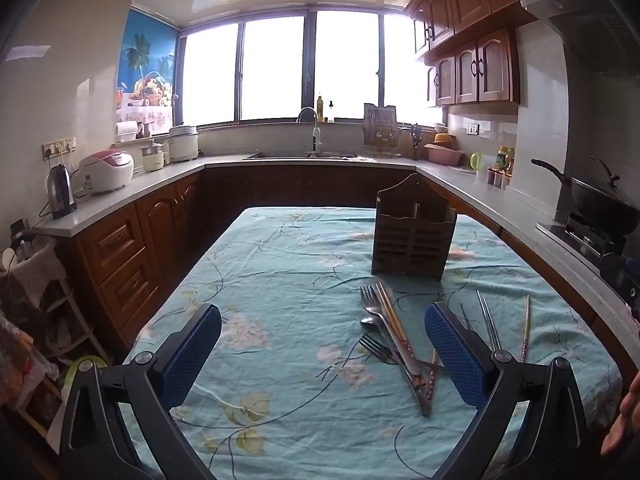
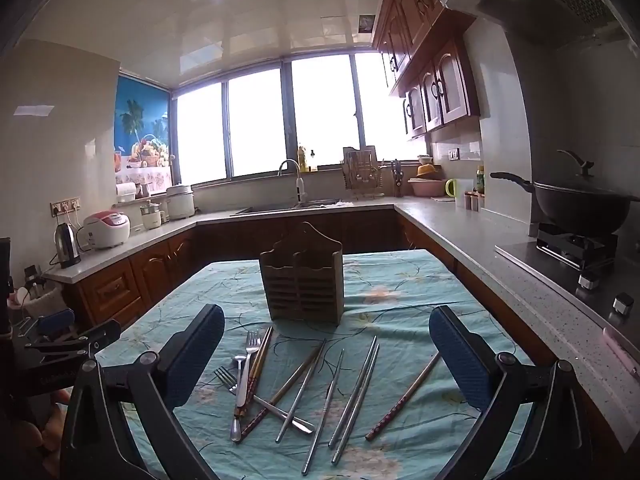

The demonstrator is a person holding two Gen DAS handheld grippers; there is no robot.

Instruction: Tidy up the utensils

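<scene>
On the table [image 2: 400, 276]: your utensils lie loose on the floral cloth.
Holder [image 2: 302, 276]: the wooden caddy stands upright just behind the pile.
Forks [image 2: 250, 350]: at the left, crossed with a spoon [image 2: 239, 360].
Chopsticks [image 2: 354, 396]: fanned out to the right.
Your left gripper [image 1: 323, 354]: jaws wide apart, holding nothing.
Your right gripper [image 2: 327, 354]: likewise spread, hovering over the pile.

A brown slatted wooden holder [image 2: 303, 278] stands upright on the worktop [image 2: 400, 280], its compartments showing nothing inside. Just in front of it lies a loose scatter: two forks [image 2: 245, 368], a spoon [image 2: 239, 396] and crossed steel and wooden chopsticks [image 2: 354, 396], all flat.
</scene>
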